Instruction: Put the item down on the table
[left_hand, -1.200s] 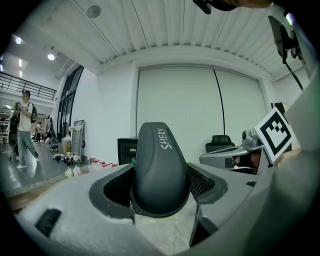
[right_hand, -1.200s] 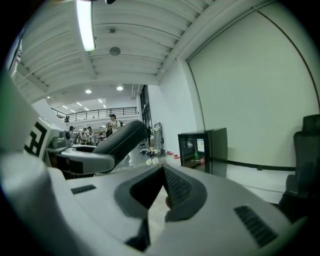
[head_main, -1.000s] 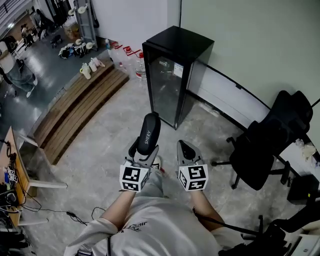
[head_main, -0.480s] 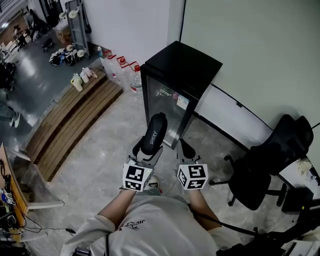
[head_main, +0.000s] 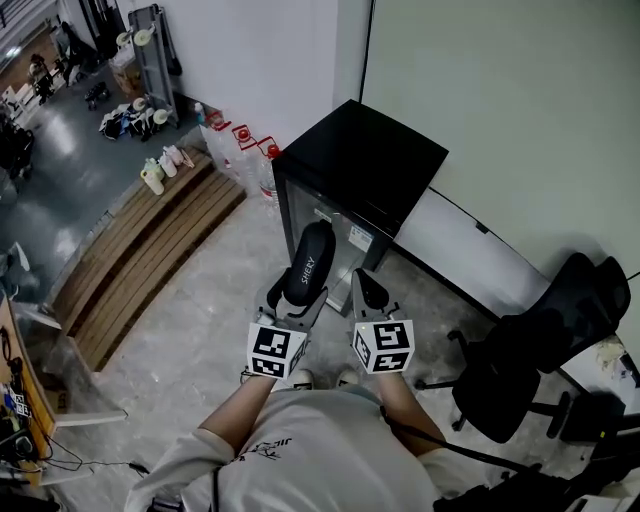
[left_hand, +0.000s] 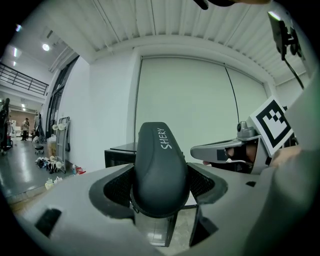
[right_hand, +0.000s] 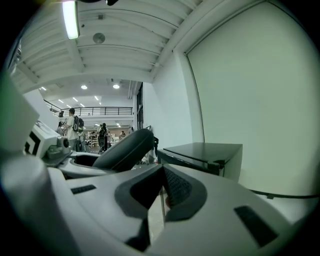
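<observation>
clearly holding a dark grey rounded oblong case (head_main: 308, 260) tight in left gripper (head_main: 295, 301), above grey floor (head_main: 200, 330); right gripper (head_main: 362, 288) jaws pressed together.

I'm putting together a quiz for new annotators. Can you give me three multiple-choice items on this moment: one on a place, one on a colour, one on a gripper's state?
1. In the head view, where is the office chair relative to the cabinet?
A. to its left
B. to its right
C. on top of it

2. What colour is the case in the left gripper?
A. black
B. red
C. white

3. How do the jaws of the right gripper stand?
A. closed on the case
B. together, with nothing between them
C. wide apart

Answers:
1 B, as the chair stands at the frame's right edge.
2 A, as the case is black with pale lettering.
3 B, as the pads meet in the right gripper view.
</observation>
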